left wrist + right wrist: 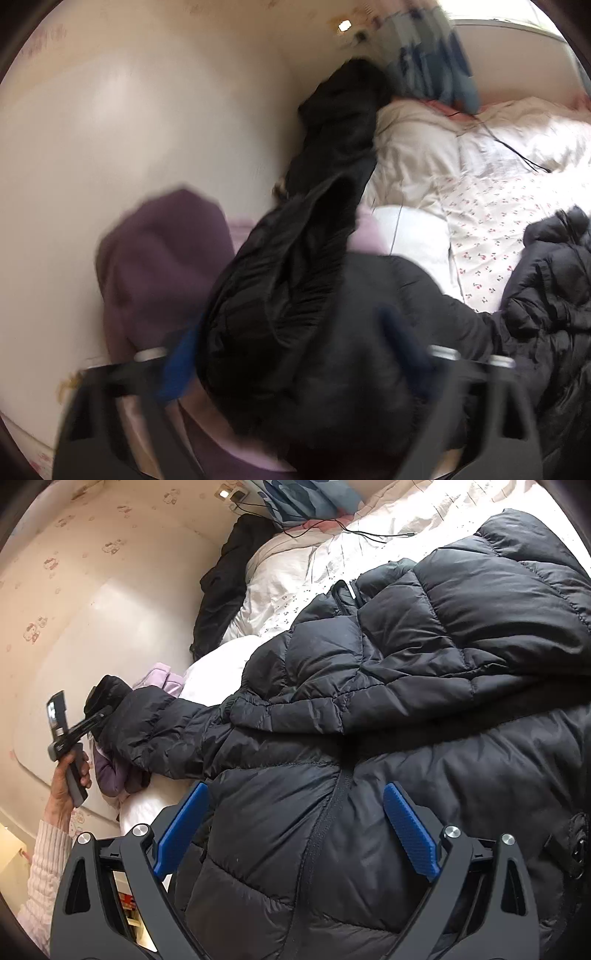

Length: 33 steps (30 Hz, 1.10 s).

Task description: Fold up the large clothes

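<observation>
The left gripper [295, 354] has its jaws clamped on the cuff end of the sleeve [166, 734] of a black puffer coat [424, 686]; in the right wrist view the sleeve runs taut from the coat out to that gripper, lifted off the bed [295, 572]. The right gripper [295, 827] hovers with jaws spread wide, empty, over the coat's front by the zip [332, 801], not pressing on it. The coat lies sprawled across the bed, hood end away from the cameras. It looks light but bulky, soft and springy, with a slick shell, so folds will likely puff back and slide. Cuffs, hem and zip edge, where the fabric is flatter and stitched, seem the safest places to pinch.
</observation>
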{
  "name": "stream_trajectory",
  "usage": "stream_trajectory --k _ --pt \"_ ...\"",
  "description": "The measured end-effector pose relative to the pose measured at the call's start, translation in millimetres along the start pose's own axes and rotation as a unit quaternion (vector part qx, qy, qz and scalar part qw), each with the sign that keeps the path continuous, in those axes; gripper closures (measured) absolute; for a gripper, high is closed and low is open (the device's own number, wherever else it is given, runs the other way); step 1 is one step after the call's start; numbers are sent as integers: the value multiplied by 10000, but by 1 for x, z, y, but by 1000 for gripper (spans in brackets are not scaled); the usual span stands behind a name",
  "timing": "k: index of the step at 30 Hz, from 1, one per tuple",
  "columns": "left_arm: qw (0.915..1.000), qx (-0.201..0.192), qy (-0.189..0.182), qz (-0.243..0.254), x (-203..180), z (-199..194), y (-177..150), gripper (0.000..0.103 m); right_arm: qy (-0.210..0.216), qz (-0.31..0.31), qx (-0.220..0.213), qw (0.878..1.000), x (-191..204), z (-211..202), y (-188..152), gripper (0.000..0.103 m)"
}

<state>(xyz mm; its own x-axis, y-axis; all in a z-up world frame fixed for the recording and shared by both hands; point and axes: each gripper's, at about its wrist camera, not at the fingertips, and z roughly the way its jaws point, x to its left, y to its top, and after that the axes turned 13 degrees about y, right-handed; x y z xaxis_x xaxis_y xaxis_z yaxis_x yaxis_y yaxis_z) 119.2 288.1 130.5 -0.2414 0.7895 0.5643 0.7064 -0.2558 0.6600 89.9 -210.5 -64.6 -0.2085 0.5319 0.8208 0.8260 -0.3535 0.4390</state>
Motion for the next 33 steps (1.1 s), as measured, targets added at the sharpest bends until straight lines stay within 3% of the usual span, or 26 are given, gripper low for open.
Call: stream_trajectory --k 1,3,5,7,9,12,17,23,26,31,33 --pt "9995 224 -111 -209 6 7 0 95 -2 9 1 10000 -1 0 0 11" --pt "9967 360 -353 -635 20 11 -2 96 6 38 -10 10000 -1 -1 0 11" --pt "9961 325 -397 -724 25 6 -4 99 24 60 -42 10000 -2 -4 1 11" --pt "9898 264 -831 -1127 34 -7 -4 99 30 98 -96 9999 -2 -7 2 11" --pt "9797 93 -1294 -1528 47 -25 0 99 2 124 -170 9998 -2 -12 4 11" --pt "9574 -170 -2057 -2021 63 -60 16 99 -50 173 -246 9995 -3 -16 5 11" --pt "9311 -599 -2860 -2181 54 -122 51 99 -3 345 -385 9987 -7 -25 7 11" --pt "9020 -973 -3745 -1914 -12 -199 85 99 229 589 -832 9945 -15 -52 15 11" --pt "8859 -1037 -4194 -1688 -62 -231 98 99 453 864 -1274 9870 -26 -75 20 11" --pt "8621 -903 -4876 -1042 -185 -274 98 99 844 1384 -1966 9670 -51 -115 27 11" --pt "8477 -682 -5199 -807 -242 -280 85 99 1114 1699 -2172 9548 -67 -130 28 11"
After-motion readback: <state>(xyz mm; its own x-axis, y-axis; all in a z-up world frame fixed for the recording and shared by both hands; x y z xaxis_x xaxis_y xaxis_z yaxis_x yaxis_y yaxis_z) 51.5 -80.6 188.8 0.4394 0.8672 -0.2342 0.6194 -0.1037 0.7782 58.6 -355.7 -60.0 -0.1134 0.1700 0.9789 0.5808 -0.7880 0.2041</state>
